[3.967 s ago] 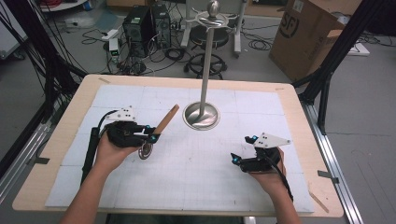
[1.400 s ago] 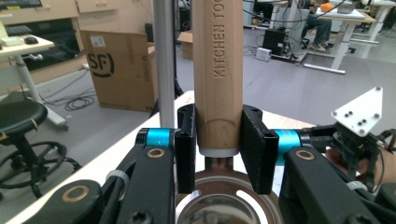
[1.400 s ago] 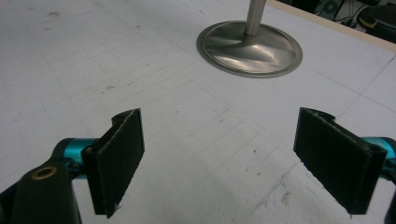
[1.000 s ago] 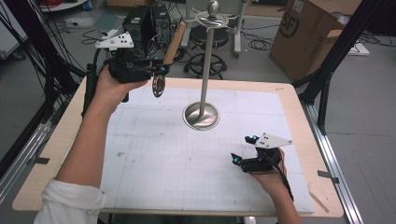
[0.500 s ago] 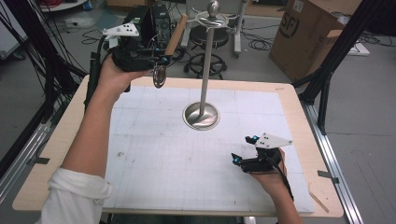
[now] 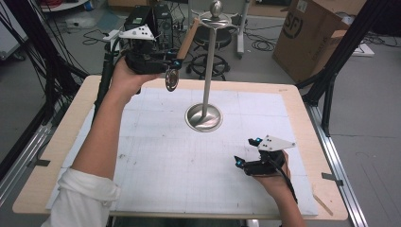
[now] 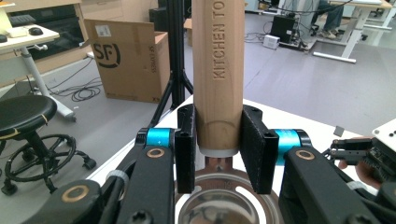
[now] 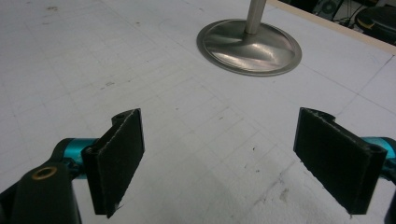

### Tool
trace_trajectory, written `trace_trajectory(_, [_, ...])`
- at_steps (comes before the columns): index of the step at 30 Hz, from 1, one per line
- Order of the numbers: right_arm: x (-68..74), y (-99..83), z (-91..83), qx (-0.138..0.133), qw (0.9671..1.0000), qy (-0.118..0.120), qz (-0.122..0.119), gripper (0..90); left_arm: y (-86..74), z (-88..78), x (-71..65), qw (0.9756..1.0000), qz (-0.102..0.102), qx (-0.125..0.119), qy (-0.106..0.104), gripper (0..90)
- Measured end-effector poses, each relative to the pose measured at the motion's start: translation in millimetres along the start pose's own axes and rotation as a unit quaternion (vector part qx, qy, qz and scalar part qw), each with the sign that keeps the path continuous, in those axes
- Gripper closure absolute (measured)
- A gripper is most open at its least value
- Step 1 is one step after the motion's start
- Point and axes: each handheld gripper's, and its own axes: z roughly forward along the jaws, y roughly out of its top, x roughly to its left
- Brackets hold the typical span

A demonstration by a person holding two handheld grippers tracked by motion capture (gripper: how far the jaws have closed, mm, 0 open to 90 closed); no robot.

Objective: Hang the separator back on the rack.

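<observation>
Since the earlier pictures the left gripper (image 6: 171, 60) has lifted a kitchen tool off the table and carried it up and toward the far edge, closer to the top of the metal stand (image 6: 209, 56); the right gripper (image 6: 247, 151) has kept its place near the right front of the mat.

Held high above the far left part of the table (image 6: 56, 142), the left gripper is clamped on the wooden handle (image 6: 187, 39) of the tool. In the left gripper view both black pads (image 7: 185, 144) press flat on the two sides of the handle (image 7: 218, 70) just above its lower end, where a pale collar meets the metal part. The handle rises straight up from between the jaws, and letters are stamped along it. Below the jaws, close to the camera, hangs the tool's round metal head (image 7: 224, 205), with slots cut in it. In the high view that head (image 6: 172, 79) dangles under the gripper while the handle slants up and to the right, its tip near the stand's top plate and ball.

Right of the left gripper stands the stand, its thin pole rising from a round, shiny base (image 6: 204, 117) on the white gridded mat (image 6: 165, 165).

Resting low over the mat, the right gripper has its jaws spread wide with nothing between them. Ahead of its jaws, in the right gripper view, lies the stand's base (image 8: 249, 46), well apart from the pads (image 8: 119, 158).

A cardboard box (image 6: 307, 38) sits on the floor beyond the table's far right corner.
</observation>
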Motion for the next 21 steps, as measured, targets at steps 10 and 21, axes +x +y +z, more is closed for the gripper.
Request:
trace_trajectory(10, [0.3, 0.0, -1.9, -0.002, 1.0000, -0.002, 0.001, 15.0, -2.5, 12.2, -3.4, 0.9998, -0.002, 0.021, 0.000, 68.6])
trace_trajectory(21, [0.5, 0.1, -2.0, -0.002, 1.0000, -0.002, 0.000, 15.0, 3.5, 19.0, -4.0, 0.9994, -0.003, 0.034, 0.006, 68.6])
